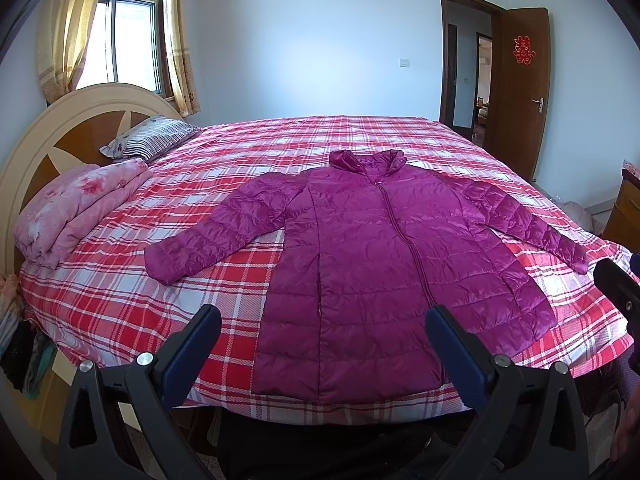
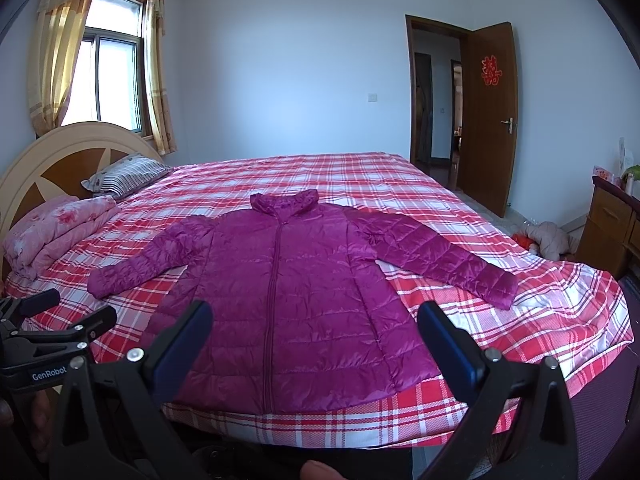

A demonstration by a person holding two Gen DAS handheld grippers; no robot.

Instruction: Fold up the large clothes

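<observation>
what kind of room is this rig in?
A home bedroom, most likely. A large bed with a red plaid cover fills the view, with a curved wooden headboard, a striped pillow and a folded pink quilt. The purple puffer jacket lies flat on it, unfolded.

- The left tongs (image 1: 322, 320) hang spread wide, holding nothing, above the near edge of the bed (image 1: 120, 300).
- Just beyond them a purple padded jacket (image 1: 372, 256) lies flat, zipped, with its sleeves spread.
- Far left of the tongs sits a folded pink quilt (image 1: 80, 208).
</observation>
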